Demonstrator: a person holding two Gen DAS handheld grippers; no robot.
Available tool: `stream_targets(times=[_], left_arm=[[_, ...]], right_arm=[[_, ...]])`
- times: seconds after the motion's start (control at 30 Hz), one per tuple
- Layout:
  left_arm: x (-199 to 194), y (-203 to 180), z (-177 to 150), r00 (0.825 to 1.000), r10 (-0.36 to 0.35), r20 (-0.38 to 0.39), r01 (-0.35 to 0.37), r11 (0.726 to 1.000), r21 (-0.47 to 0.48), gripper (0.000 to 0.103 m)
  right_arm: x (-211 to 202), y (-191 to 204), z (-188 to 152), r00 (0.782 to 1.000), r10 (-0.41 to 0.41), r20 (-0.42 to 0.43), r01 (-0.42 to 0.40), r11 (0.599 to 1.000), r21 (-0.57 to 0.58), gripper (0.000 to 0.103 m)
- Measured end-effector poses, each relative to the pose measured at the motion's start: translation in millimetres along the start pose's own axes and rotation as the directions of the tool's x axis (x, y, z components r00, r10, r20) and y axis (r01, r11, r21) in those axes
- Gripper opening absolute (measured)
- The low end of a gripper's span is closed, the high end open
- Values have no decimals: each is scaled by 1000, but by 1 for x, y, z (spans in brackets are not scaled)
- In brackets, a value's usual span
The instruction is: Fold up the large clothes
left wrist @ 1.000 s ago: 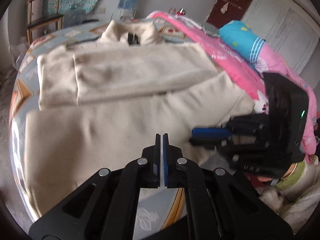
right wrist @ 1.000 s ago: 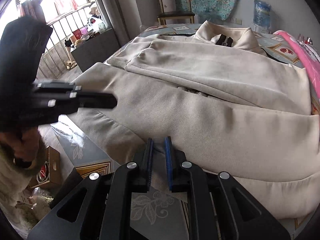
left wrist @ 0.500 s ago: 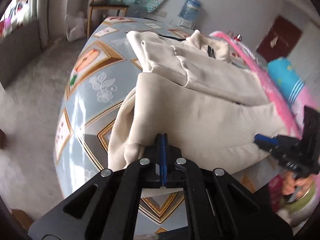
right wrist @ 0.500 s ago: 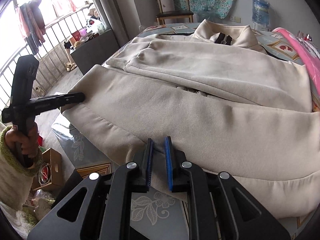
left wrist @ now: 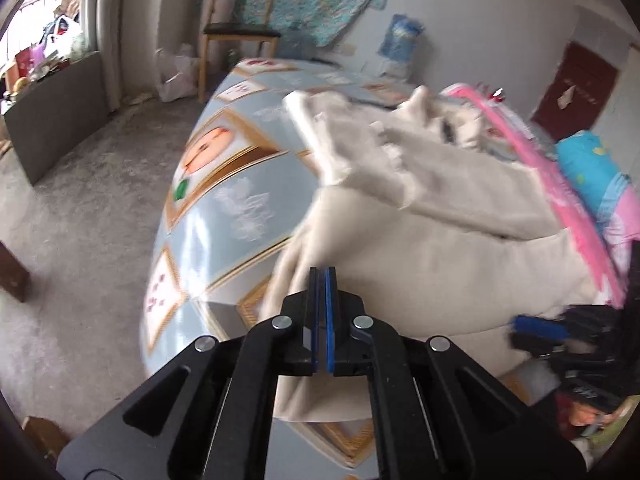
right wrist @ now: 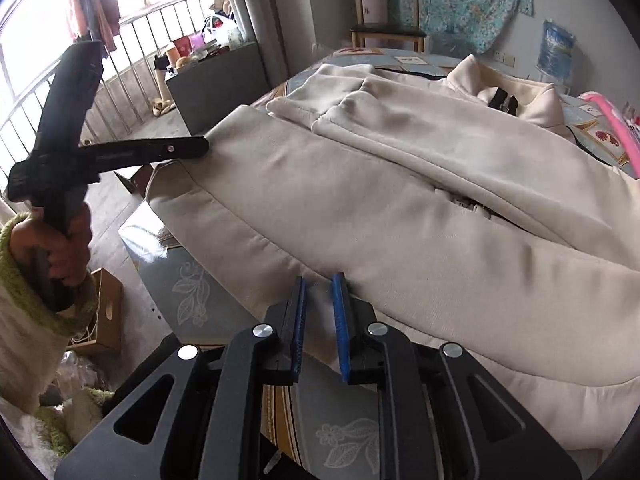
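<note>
A large cream jacket [right wrist: 400,184] lies spread on the bed, sleeves folded across its chest, collar at the far end. In the left wrist view the jacket [left wrist: 432,240] fills the right half. My left gripper [left wrist: 321,276] is shut on the jacket's hem corner and lifts it off the bed's left edge; it also shows in the right wrist view [right wrist: 202,146] at that corner. My right gripper [right wrist: 320,284] has its jaws slightly apart with the near hem edge lying between them. It shows blurred in the left wrist view [left wrist: 520,326].
The bed has a light blue patterned sheet [left wrist: 224,208]. Pink and blue bedding [left wrist: 592,184] lies along its right side. A wooden chair [right wrist: 384,28] stands at the far wall. A grey cabinet [right wrist: 216,84] and a railing stand by the window. A cardboard box [right wrist: 106,312] sits on the floor.
My left gripper moved left from the middle of the hem to the jacket's left corner, closed on it and raised it. My right gripper stayed at the near hem and opened a little.
</note>
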State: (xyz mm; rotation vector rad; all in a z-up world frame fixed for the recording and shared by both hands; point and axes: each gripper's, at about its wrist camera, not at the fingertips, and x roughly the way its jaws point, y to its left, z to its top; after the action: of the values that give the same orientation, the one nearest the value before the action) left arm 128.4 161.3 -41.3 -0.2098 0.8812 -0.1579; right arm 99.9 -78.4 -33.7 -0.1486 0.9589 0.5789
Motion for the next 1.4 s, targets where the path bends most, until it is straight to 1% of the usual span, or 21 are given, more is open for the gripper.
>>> stream_targets(times=[0.1, 0.23, 0.3, 0.33, 0.37, 0.43, 0.53, 0.63, 0.7, 0.73, 0.77, 0.8, 0.83, 0.87, 0.93, 1.03, 1.13, 1.2, 1.23, 1.3, 1.4], left_arm=[[-3, 4, 1, 1000, -20, 13, 20, 999, -29, 2], [-16, -5, 6, 998, 0, 64, -1, 1000, 12, 4], [-23, -9, 9, 996, -18, 90, 16, 1000, 19, 4], [-26, -12, 11, 994, -27, 101, 25, 999, 24, 6], [-29, -15, 12, 993, -34, 109, 31, 999, 27, 8], [-31, -24, 15, 992, -55, 115, 51, 998, 38, 24], [-25, -40, 16, 992, -90, 86, 86, 995, 47, 42], [-12, -58, 9, 995, -94, 37, 91, 993, 73, 53], [-1, -70, 1, 998, -70, -3, 70, 993, 98, 53], [5, -75, -4, 998, -57, -21, 59, 992, 111, 54], [11, -80, -8, 999, -38, -35, 43, 991, 129, 54], [16, -83, -12, 999, -18, -40, 23, 989, 144, 55], [18, -87, -16, 1000, 5, -23, -1, 985, 175, 56], [19, -90, -17, 1000, 22, -17, -18, 979, 201, 56], [20, -96, -17, 998, 56, -23, -49, 971, 233, 56], [20, -94, -13, 998, 56, -34, -47, 973, 225, 56], [20, -90, -9, 998, 56, -37, -48, 978, 205, 56], [21, -89, -9, 998, 54, -40, -46, 980, 191, 56], [20, -89, -10, 998, 54, -39, -46, 981, 189, 56], [21, -89, -10, 998, 57, -39, -49, 980, 193, 56], [21, -89, -10, 997, 61, -42, -51, 978, 204, 56]], right_arm=[[-3, 1, 1, 1000, -7, -8, 7, 1000, 1, 14], [-24, 2, 5, 999, 13, 41, -14, 1000, 15, 16], [-36, -5, 7, 998, -15, 67, 13, 999, 30, 28], [-43, -9, 7, 996, -41, 82, 37, 998, 42, 43], [-50, -15, 7, 993, -67, 98, 62, 997, 55, 51], [-65, -32, 3, 984, -129, 123, 118, 989, 94, 54], [-80, -68, -8, 957, -268, 115, 242, 951, 194, 57], [-88, -105, -28, 919, -391, 59, 356, 884, 304, 57], [-89, -125, -42, 872, -489, 7, 456, 818, 350, 57], [-87, -135, -50, 856, -516, -17, 485, 792, 371, 57], [-83, -147, -60, 849, -526, -52, 500, 769, 398, 57], [-77, -155, -67, 855, -512, -80, 494, 761, 421, 58], [-79, -161, -74, 877, -478, -39, 441, 770, 462, 58], [-82, -165, -77, 892, -452, -23, 405, 775, 484, 58], [-89, -168, -73, 905, -424, -8, 372, 786, 493, 58], [-108, -176, -68, 925, -370, 82, 275, 804, 527, 58], [-107, -194, -60, 966, -216, 142, 105, 829, 549, 58], [-96, -212, -54, 982, -115, 152, 8, 822, 570, 58], [-92, -221, -53, 983, -123, 137, 22, 818, 575, 58], [-93, -237, -52, 974, -190, 122, 84, 805, 587, 55], [-109, -269, -55, 958, -248, 142, 94, 743, 662, 54]])
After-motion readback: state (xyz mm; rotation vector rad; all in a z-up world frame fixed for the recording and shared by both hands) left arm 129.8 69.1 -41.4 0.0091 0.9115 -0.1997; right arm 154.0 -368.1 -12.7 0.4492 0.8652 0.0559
